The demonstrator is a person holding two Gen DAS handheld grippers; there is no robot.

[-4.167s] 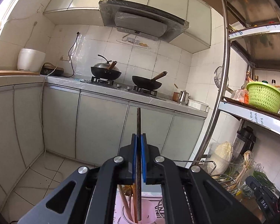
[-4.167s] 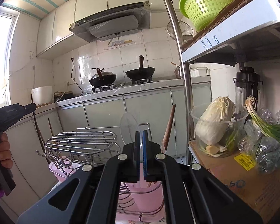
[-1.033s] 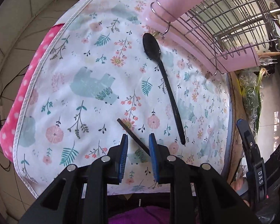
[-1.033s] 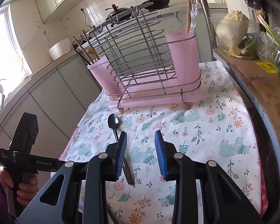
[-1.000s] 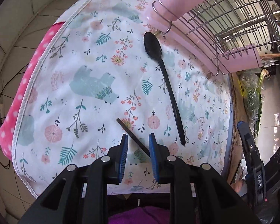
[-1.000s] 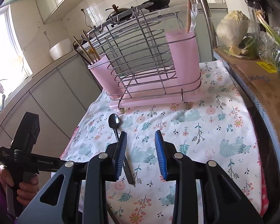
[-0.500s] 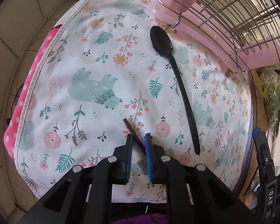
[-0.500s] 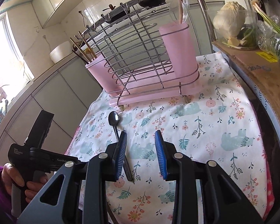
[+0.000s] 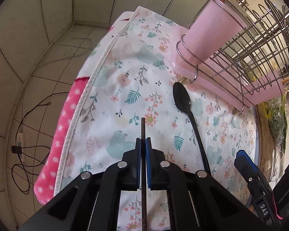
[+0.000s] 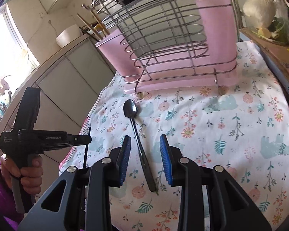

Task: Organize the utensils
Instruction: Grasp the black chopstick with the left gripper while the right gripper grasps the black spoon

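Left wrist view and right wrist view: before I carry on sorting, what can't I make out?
- chopstick: lower end runs off the frame bottom, behind the left gripper.
- black spoon: handle tip in the left view hidden by the gripper body.
- pink cup: contents cut off by the top edge.

"DAS" on the right tongs (image 9: pixel 264 206) body; "GenRobot.AI" and "Data Acquisition System" on the left tongs (image 10: pixel 48 137) body.

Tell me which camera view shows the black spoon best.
The right wrist view: the black spoon lies whole on the floral cloth, bowl toward the pink rack, handle between the open right gripper fingers. The left wrist view shows its bowl clearly, but the gripper body hides the handle's end.
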